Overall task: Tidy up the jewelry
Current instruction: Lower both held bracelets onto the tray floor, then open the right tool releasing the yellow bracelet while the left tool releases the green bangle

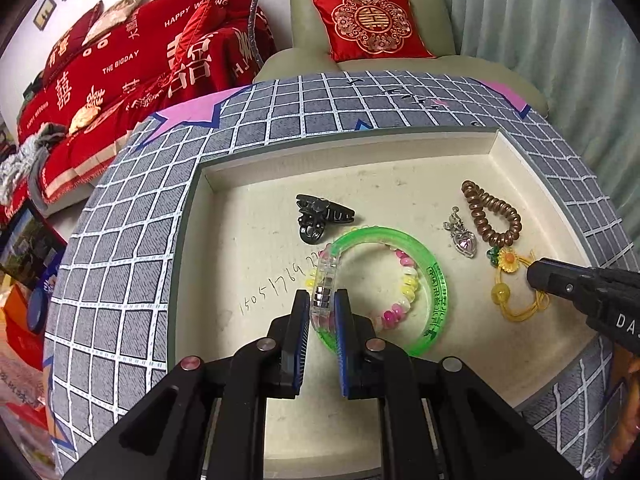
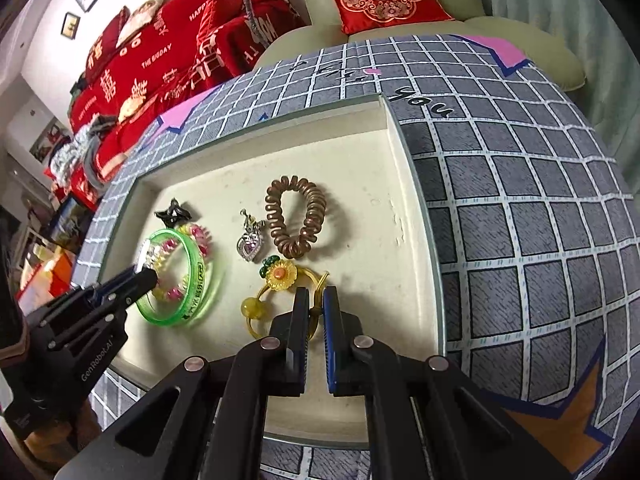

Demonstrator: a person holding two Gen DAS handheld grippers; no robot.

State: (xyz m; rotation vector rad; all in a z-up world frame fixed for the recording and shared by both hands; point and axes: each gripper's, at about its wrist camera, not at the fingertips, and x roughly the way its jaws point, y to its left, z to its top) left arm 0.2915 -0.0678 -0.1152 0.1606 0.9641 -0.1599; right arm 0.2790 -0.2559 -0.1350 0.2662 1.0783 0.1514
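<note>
On checked cloth [image 1: 120, 240], cream tray [image 1: 248, 184]

The translucent green plastic bangle [image 1: 434, 280] is glossy, with a clear hard-plastic clasp section [image 1: 326, 280]. Inside it lies a bracelet of shiny pink, yellow and white beads [image 1: 404, 284]. The black plastic claw hair clip [image 1: 320, 216] gleams. The brown spiral-coil hair tie [image 2: 296, 218] looks smooth and slick. The silver metal heart pendant [image 2: 250, 244] glints. The yellow cord bracelet with a glossy flower charm [image 2: 280, 276] is matt along its cord. The cream shallow tray [image 1: 260, 360] is matt and scuffed; the grey checked tablecloth [image 2: 520, 220] looks woven.
</note>
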